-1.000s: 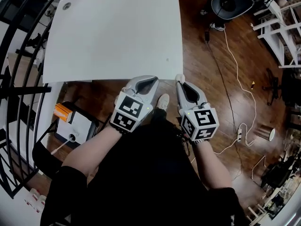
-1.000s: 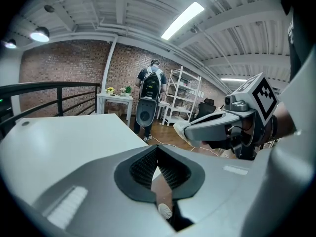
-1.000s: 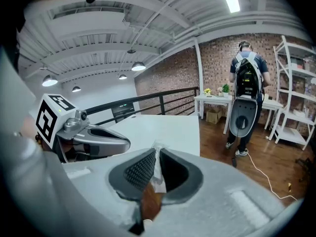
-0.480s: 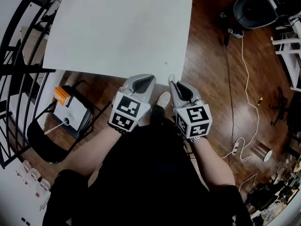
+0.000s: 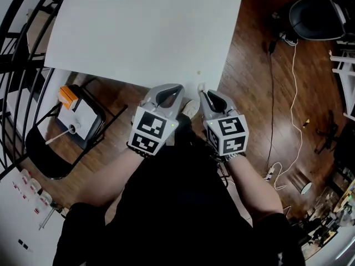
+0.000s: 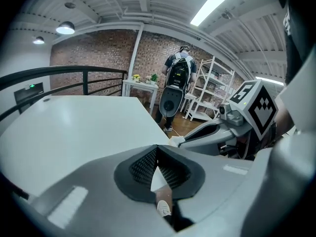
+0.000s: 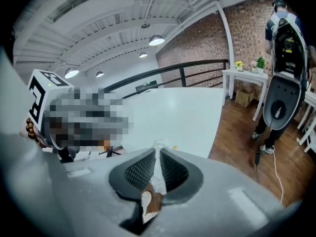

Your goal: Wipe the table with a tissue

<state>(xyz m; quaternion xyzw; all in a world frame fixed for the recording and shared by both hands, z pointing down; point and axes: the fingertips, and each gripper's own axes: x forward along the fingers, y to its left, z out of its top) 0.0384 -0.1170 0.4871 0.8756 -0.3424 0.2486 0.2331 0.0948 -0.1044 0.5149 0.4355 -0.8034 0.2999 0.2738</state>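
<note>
Tissue [image 7: 159, 146] clamped in right tongs [image 5: 203, 90], left tongs [image 5: 177, 87] together, empty; wiping apparently unstarted, next lower tissue onto counter [image 5: 138, 32].

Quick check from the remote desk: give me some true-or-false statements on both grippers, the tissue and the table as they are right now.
1. The right gripper is shut on the tissue. True.
2. The left gripper has its jaws wide apart. False: they are together, with no tissue between them.
3. The tissue is at the middle of the table. False: it is by the table's near edge, close to the near right corner.
4. A small yellowish speck lies on the table close to the right gripper. True.
</note>
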